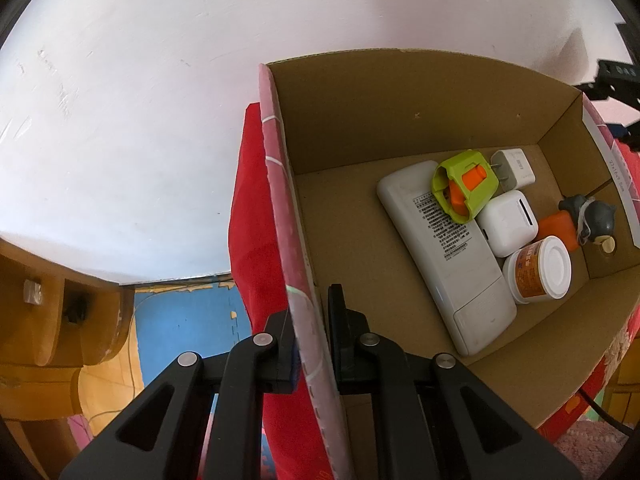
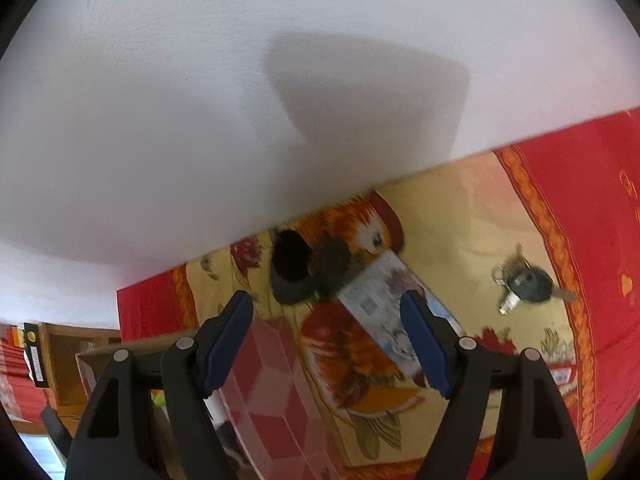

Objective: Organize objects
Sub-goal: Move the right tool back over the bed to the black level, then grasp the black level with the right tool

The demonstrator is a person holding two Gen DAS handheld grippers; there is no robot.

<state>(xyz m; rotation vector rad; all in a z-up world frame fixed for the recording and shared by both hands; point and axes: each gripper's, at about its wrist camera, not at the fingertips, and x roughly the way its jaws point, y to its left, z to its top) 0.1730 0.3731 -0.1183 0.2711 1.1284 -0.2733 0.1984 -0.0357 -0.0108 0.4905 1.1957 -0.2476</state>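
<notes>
My left gripper (image 1: 311,344) is clamped on the left wall of the cardboard box (image 1: 400,120), near its front corner; the card is thin, light and bendy, so I grip low and gently. My right gripper (image 2: 332,344) is spread wide, holding nothing, over the patterned cloth (image 2: 460,220); the booklet (image 2: 384,292) under it is flat and slippery, best taken by an edge. Only the left view shows the remote (image 1: 444,256) and jar (image 1: 538,272) inside; only the right shows the keys (image 2: 524,284) near the cloth's right border.
</notes>
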